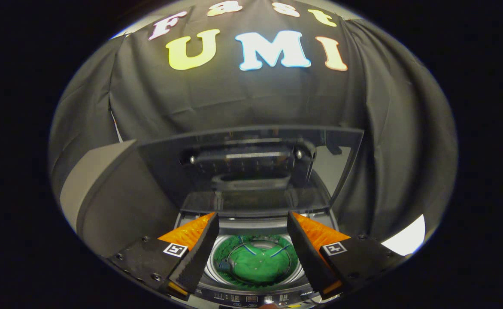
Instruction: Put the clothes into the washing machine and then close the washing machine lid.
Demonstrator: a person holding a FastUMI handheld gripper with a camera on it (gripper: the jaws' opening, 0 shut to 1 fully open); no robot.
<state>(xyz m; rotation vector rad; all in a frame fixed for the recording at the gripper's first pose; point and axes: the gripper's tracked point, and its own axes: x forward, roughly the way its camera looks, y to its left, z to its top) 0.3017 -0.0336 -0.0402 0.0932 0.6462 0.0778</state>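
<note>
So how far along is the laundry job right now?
Done: the green clothes lie inside the washing machine drum. In hand: nothing; the gripper is open above the drum, fingers apart. Left: the lid stands raised beyond the fingers and needs closing.

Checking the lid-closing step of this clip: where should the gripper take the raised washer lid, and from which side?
Probably the lid's free top edge, approached from the front. It stands nearly upright behind the drum, where the green garment already lies, hinged low, so that edge gives most leverage. The gripper is open, empty, above the drum.
</note>
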